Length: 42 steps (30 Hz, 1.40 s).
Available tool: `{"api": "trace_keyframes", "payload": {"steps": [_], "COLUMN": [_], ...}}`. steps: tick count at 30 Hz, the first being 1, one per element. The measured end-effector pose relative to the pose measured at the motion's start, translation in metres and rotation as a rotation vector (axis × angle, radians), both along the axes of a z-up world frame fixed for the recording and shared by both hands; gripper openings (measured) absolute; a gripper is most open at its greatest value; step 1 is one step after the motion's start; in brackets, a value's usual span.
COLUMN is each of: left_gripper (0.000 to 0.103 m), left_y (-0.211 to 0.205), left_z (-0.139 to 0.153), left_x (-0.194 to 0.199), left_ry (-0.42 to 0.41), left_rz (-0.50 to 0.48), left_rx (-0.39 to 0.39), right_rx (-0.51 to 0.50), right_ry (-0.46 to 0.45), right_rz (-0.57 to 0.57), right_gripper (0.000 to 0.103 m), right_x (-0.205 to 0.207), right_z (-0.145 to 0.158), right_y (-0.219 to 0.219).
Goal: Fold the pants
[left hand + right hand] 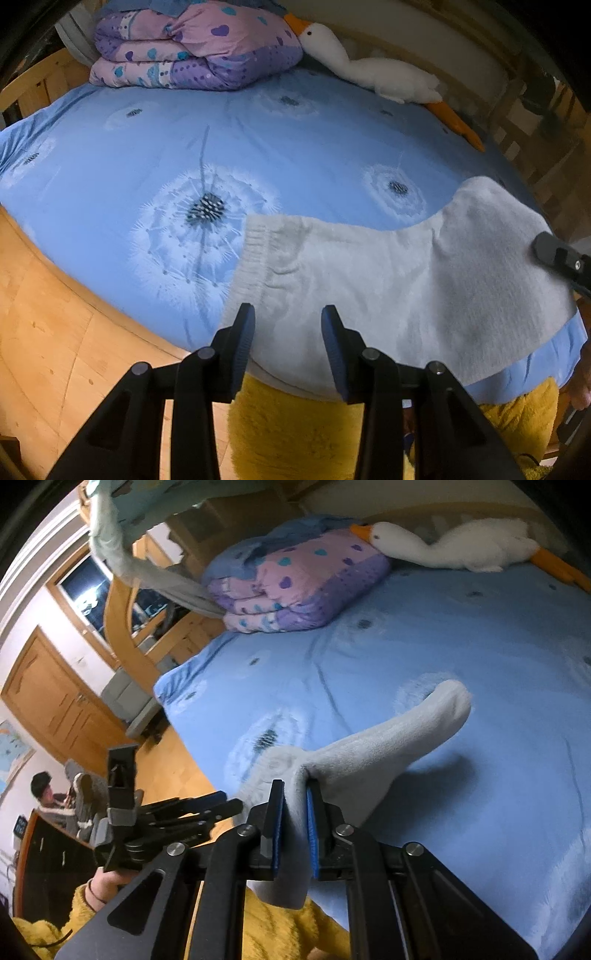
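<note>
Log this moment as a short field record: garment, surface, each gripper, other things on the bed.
garment: pale grey fleece pants, spread along the near bed edge, ribbed waistband to the left in the left wrist view
surface: blue dandelion-print bedsheet
left gripper: open, over the pants near the waistband, holding nothing
right gripper: shut on a lifted fold of the pants
other things: folded purple heart-print quilt, white goose plush, both at the far side

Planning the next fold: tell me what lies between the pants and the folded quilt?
Only bare blue bedsheet between the pants and the quilt, in both views.
</note>
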State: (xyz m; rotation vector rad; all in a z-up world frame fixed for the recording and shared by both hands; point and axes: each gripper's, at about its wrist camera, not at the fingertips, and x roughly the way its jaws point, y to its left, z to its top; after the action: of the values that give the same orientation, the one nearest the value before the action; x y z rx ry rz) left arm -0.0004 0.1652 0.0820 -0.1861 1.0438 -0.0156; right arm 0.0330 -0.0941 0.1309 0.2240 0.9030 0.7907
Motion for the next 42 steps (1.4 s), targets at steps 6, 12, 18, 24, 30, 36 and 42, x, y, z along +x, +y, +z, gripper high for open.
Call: {"api": "trace_keyframes", "payload": {"steps": [6, 12, 18, 24, 30, 36, 42], "left_gripper": [0.039, 0.039, 0.039, 0.039, 0.039, 0.039, 0.039], "left_y": [0.016, 0.032, 0.054, 0.069, 0.078, 0.088, 0.095], "left_z": [0.004, 0.001, -0.008, -0.015, -0.022, -0.03, -0.029], "left_x": [0.003, 0.004, 0.004, 0.005, 0.006, 0.002, -0.004], "left_ry": [-0.006, -0.002, 0.011, 0.018, 0.024, 0.039, 0.041], "left_rz": [0.02, 0.044, 0.089, 0.112, 0.119, 0.132, 0.146], "left_rx": [0.011, 0.02, -0.002, -0.011, -0.018, -0.014, -0.01], "right_rx": [-0.003, 0.011, 0.024, 0.013, 0.002, 0.002, -0.03], "right_ry": [-0.018, -0.015, -0.007, 0.014, 0.074, 0.125, 0.127], "right_rz": [0.059, 0.11, 0.158, 0.2, 0.238, 0.28, 0.288], "right_gripper": [0.01, 0.01, 0.01, 0.01, 0.01, 0.002, 0.002], "right_x": [0.002, 0.007, 0.011, 0.016, 0.024, 0.027, 0.021], "right_z": [0.007, 0.011, 0.014, 0.004, -0.023, -0.049, -0.058], "right_y": [0.029, 0.058, 0.089, 0.124, 0.158, 0.185, 0.187]}}
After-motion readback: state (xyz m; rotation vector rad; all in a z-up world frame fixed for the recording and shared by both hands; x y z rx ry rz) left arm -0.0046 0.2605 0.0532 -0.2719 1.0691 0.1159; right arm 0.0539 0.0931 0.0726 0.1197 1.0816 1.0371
